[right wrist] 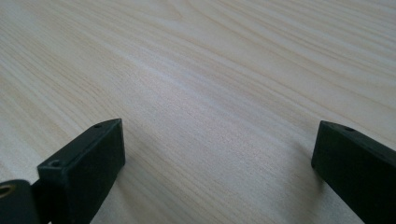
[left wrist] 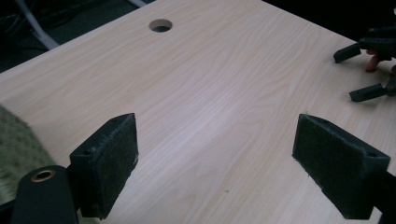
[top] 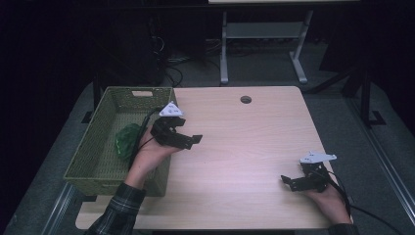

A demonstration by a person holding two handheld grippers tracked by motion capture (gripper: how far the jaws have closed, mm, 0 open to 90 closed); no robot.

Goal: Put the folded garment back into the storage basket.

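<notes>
Lower right of the high view: the right tongs (top: pixel 288 182) rest spread and empty on the surface (top: pixel 244 147). At centre left, the left tongs (top: pixel 192 142), also spread and empty, hang beside the basket (top: pixel 105 105); the green item (top: pixel 126 139) lies inside it, and a careless reach risks snagging the woven rim. No brand, label or writing is legible.

green object (top: pixel 128 139) in basket (top: pixel 93 152) partly behind left hand (top: pixel 149 152), too blurry to identify; basket cut by left gripper view's edge
</notes>
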